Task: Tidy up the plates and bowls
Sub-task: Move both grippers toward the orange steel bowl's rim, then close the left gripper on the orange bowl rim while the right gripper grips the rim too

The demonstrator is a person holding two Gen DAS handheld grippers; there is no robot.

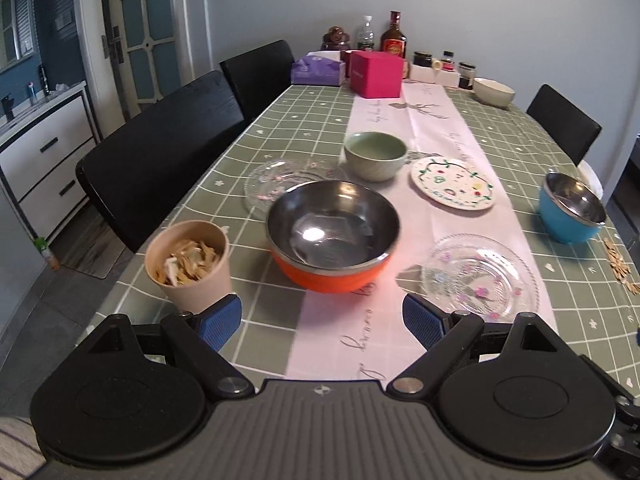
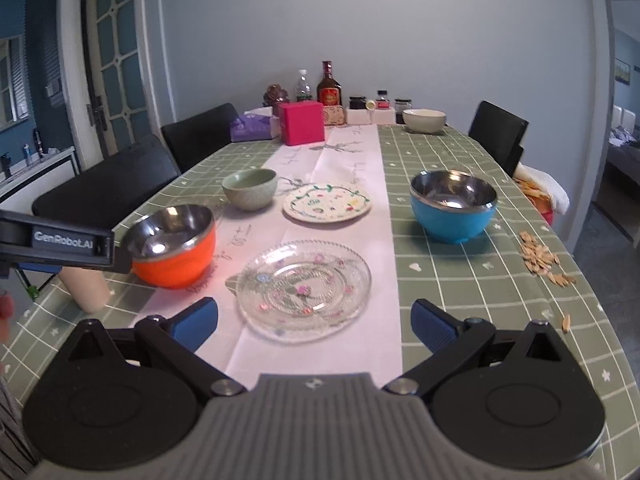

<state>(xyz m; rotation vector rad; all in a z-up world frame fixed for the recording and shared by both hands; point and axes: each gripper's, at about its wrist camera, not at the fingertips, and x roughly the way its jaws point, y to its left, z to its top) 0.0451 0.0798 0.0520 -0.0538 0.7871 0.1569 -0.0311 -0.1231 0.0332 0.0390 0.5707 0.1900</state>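
Grey wall (image 2: 360, 20), black chairs (image 1: 160, 152), glazed door (image 1: 148, 32), white cabinet (image 1: 44, 152)

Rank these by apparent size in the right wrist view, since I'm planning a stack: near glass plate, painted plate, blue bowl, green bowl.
1. Glass plate, though it is nearest the camera.
2. Painted plate and blue bowl: look alike in width, so unranked.
3. Green bowl, also farther off.

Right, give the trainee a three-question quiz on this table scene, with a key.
1. True or false: the left gripper is shut on the orange bowl.
2. How many clear glass plates are on the table, counting the one before the right gripper?
3. Which sits nearest the scattered seeds: (a) the green ceramic bowl, (b) the blue bowl, (c) the painted plate?

Key: 1 false, both grippers are open and empty; 2 two, the other behind the orange bowl; 3 b.
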